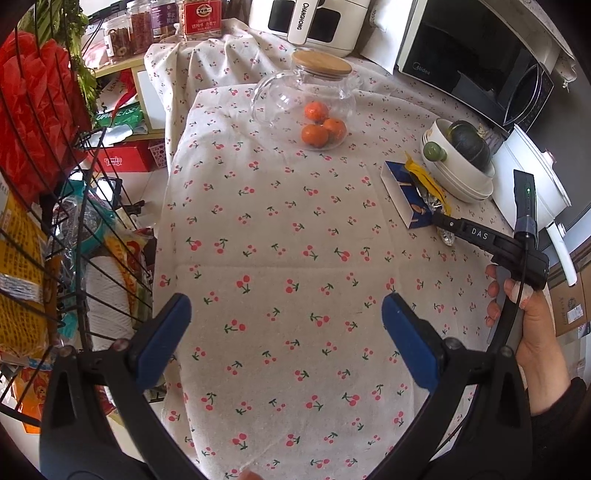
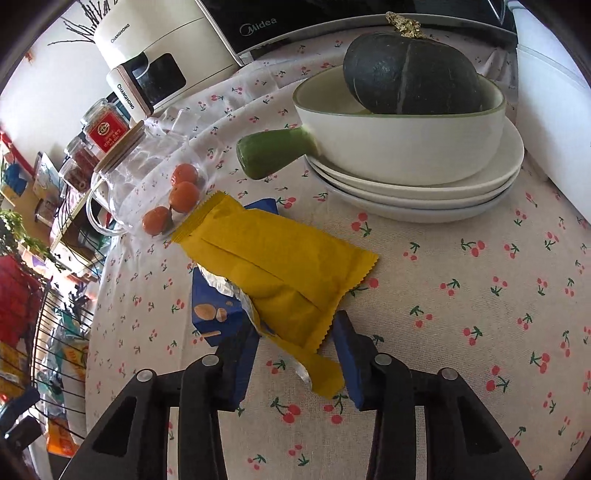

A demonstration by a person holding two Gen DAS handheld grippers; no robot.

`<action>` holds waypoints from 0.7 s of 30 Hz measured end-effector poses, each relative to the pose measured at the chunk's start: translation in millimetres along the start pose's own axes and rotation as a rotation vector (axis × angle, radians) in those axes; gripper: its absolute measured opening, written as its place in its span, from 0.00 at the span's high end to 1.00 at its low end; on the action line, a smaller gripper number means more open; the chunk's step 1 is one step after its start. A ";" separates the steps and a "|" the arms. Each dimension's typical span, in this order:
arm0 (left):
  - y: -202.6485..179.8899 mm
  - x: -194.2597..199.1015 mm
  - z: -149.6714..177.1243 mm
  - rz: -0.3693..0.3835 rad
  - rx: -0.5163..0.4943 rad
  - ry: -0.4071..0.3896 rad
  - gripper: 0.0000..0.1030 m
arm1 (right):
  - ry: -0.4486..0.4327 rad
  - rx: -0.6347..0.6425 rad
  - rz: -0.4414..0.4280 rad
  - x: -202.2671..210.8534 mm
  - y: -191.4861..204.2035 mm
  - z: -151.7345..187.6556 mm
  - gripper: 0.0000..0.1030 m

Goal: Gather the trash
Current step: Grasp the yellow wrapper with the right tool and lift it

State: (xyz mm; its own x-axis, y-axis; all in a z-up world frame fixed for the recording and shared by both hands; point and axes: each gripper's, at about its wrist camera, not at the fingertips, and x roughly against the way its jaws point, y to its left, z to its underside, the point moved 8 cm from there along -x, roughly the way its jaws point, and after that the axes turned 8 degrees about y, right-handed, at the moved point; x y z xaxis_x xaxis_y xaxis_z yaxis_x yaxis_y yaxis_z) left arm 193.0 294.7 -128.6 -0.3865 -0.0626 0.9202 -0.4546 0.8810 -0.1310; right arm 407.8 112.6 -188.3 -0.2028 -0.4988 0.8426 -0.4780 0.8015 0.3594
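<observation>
A yellow snack wrapper with a silver inside lies across a blue snack box on the cherry-print tablecloth. My right gripper is open, its blue pads on either side of the wrapper's near end, not closed on it. In the left wrist view the wrapper and the blue box lie at the right, with the right gripper's body reaching them. My left gripper is open and empty over the bare cloth. A black wire basket full of wrappers stands at the left.
A glass jar with oranges stands at the back middle. A white bowl holding a dark green squash sits on stacked plates right behind the wrapper. An air fryer, a microwave and a white cooker line the back and right.
</observation>
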 end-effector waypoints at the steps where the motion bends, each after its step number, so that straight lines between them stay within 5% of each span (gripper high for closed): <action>1: -0.6 -0.2 0.3 0.001 -0.001 0.002 0.00 | -0.001 0.003 0.002 2.5 -1.0 2.0 0.63; 21: -27.7 -4.5 14.4 0.027 -0.073 0.031 0.00 | -0.038 0.087 0.112 96.8 -42.0 76.7 0.67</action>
State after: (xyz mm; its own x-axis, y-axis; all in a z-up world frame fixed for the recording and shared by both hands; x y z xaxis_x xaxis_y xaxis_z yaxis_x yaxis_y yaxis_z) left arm 195.7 263.9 -134.4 -0.3726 -0.0248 0.9277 -0.3841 0.9141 -0.1298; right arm 342.7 5.3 -152.6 -0.2907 -0.4213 0.8591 -0.5225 0.8220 0.2263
